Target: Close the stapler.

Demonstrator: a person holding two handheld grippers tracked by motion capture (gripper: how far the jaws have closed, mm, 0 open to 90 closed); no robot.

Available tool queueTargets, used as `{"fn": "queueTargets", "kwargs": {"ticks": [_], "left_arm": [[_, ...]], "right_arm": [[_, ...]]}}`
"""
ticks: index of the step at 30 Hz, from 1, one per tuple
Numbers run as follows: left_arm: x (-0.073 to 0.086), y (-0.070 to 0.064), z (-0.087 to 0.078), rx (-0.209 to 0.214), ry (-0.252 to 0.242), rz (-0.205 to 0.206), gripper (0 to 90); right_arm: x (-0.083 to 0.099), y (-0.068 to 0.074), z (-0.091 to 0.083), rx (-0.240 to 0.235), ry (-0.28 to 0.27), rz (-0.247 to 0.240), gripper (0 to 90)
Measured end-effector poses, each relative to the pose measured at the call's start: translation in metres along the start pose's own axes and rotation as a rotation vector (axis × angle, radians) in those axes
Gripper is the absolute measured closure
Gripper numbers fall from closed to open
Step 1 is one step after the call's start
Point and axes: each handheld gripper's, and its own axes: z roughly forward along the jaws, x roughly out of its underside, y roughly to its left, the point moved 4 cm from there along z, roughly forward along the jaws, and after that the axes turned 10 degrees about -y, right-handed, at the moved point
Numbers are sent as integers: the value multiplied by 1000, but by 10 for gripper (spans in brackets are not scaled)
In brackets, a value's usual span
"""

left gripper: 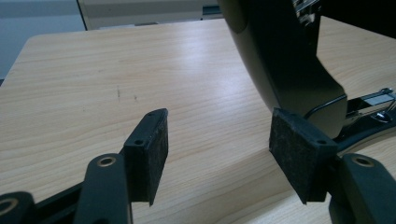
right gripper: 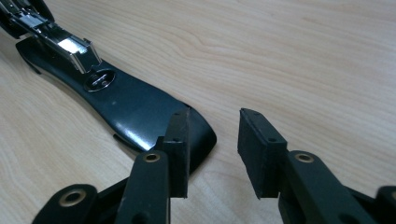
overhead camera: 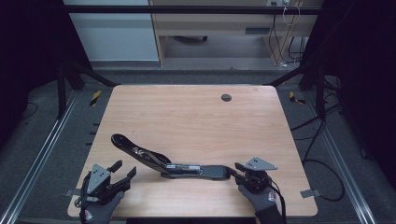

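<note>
The stapler (overhead camera: 170, 163) lies swung wide open on the table (overhead camera: 196, 116), toward six o'clock, its top arm reaching out to ten o'clock and its base pointing at three. The right gripper (overhead camera: 239, 171) sits at the tip of the base, jaws parted a little and holding nothing; one pad (right gripper: 180, 140) overlaps that tip. The left gripper (overhead camera: 122, 170), down at seven o'clock, gapes wide and empty just beside the raised arm. If the right one closes on so little of the base, I reckon it could skid aside or pivot on its hinge.
</note>
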Motion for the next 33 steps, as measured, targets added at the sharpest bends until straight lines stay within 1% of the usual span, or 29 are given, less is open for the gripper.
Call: {"fn": "queueTargets", "kwargs": {"ticks": [5, 10, 11, 15, 16, 17, 18, 21, 23, 25, 31, 33], "left_arm": [[-2, -2, 0, 0, -6, -4, 350], [-5, -5, -1, 12, -17, 0, 342], [-7, -7, -3, 17, -28, -3, 340], [-12, -10, -4, 23, -43, -3, 337], [-14, -12, -4, 18, -48, -4, 337], [-16, -12, -4, 22, -51, -5, 335], [-18, -13, -5, 15, -58, -7, 334], [-22, -13, -4, 20, -67, -9, 333], [-26, -12, -3, 13, -78, -13, 333], [-31, -10, -2, 10, -90, -25, 334], [-43, -7, 4, 1, -114, -33, 346], [-45, -6, 6, 6, -118, -42, 356]], "right_arm": [[3, 4, 2, -9, 8, 4, 668], [3, 7, 2, -13, 18, -1, 675], [3, 8, 4, -17, 21, -7, 681], [2, 10, 5, -21, 27, -8, 685], [2, 10, 5, -22, 22, -8, 686], [2, 11, 6, -22, 22, -7, 688], [2, 12, 6, -21, 23, -9, 692], [1, 13, 6, -21, 22, -8, 704], [0, 13, 7, -19, 21, -12, 722], [0, 14, 7, -21, 22, 1, 743], [0, 16, 9, -27, 37, -4, 890], [0, 17, 9, -32, 37, -2, 900]]}}
